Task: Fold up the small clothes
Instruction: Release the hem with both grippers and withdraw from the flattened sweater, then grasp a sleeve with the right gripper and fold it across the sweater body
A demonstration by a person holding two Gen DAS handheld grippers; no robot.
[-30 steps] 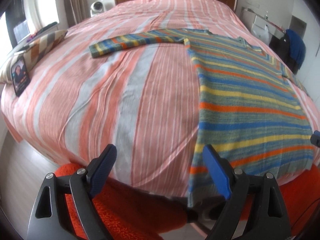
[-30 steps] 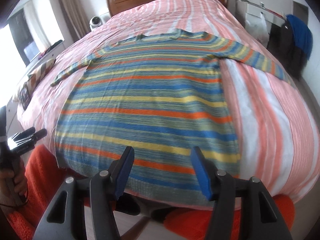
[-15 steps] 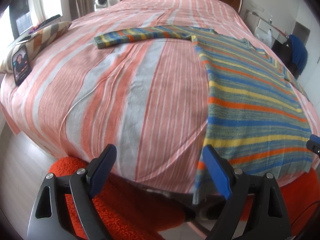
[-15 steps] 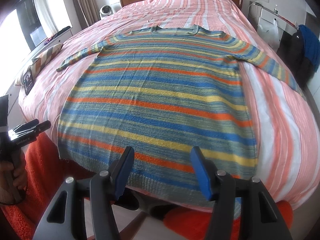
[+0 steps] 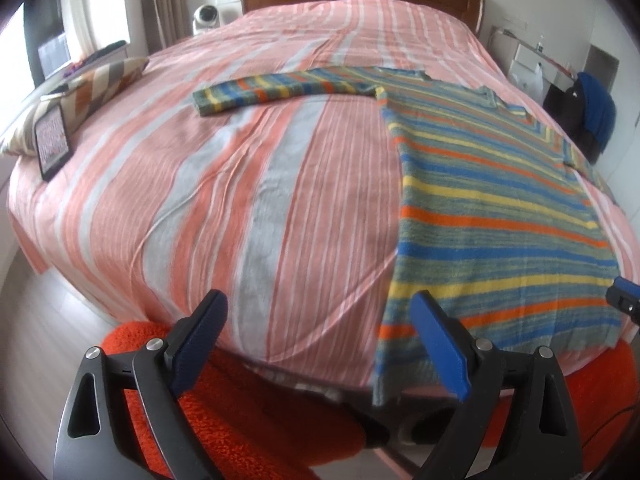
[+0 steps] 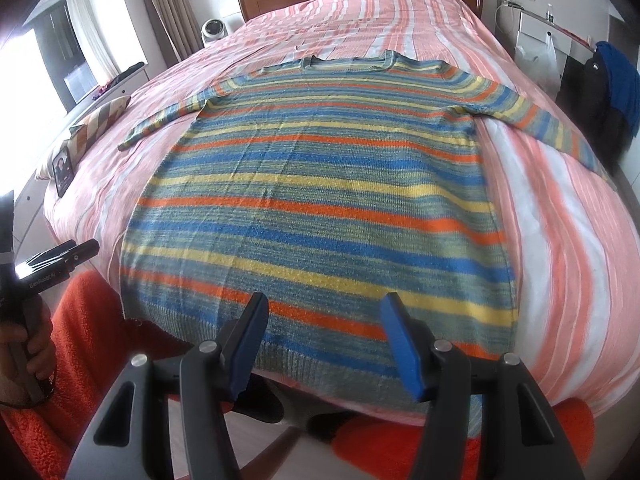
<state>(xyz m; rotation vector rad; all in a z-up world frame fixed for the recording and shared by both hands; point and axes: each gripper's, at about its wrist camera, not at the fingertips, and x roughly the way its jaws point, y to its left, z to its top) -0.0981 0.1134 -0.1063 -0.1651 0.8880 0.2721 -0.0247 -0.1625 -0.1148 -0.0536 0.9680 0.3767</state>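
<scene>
A striped sweater (image 6: 320,200) in blue, yellow, orange and grey-green lies flat on the bed, both sleeves spread out, hem at the near edge. In the left wrist view the same sweater (image 5: 500,208) fills the right side, its left sleeve (image 5: 280,90) stretched across the bedspread. My right gripper (image 6: 322,308) hovers open just above the hem, nothing between its blue pads. My left gripper (image 5: 320,312) is open too, over the bed's near edge just left of the sweater's lower left corner, and holds nothing. The left gripper (image 6: 60,256) also shows at the right wrist view's left edge, held in a hand.
The bed (image 5: 200,200) has a pink, grey and white striped cover. A patterned pillow (image 5: 92,84) and a phone (image 5: 52,140) lie at its left edge. Orange fuzzy fabric (image 5: 240,420) lies below the grippers. A dark bag with a blue garment (image 6: 612,80) stands at the right.
Both views have shifted slightly and more of the headboard and room shows. The sweater lies as before and both grippers stay open.
</scene>
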